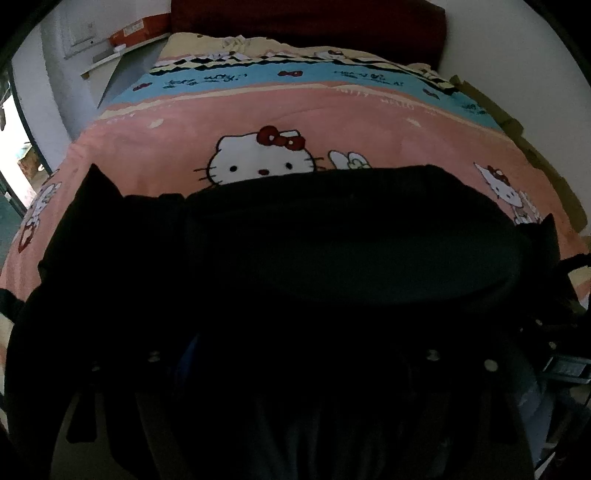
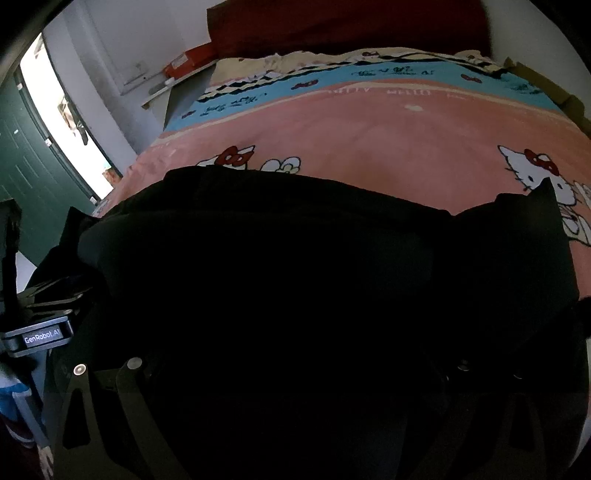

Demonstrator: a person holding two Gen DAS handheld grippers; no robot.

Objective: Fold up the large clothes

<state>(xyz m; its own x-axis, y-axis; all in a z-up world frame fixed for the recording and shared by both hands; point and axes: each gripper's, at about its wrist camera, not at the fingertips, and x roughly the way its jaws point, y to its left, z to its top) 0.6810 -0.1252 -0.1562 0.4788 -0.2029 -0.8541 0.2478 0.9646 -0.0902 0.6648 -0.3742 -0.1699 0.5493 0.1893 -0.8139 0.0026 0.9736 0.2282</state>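
A large black garment point(image 1: 332, 240) lies on the near part of the bed and fills the lower half of both views point(image 2: 295, 277). My left gripper point(image 1: 321, 206) has its black fingertips point(image 1: 98, 184) wide apart, with the cloth lying between them; whether it grips the cloth cannot be told. My right gripper point(image 2: 310, 218) also has its fingertips point(image 2: 548, 195) wide apart over the garment. The left gripper's body with its small lit screen point(image 2: 46, 338) shows at the left of the right wrist view.
The bed is covered by a pink cartoon-cat blanket point(image 1: 332, 122) with a blue band at its far end. A dark red headboard point(image 1: 314, 22) stands behind. A shelf with an orange box point(image 1: 129, 33) is on the left wall. A bright doorway point(image 2: 62, 110) is at left.
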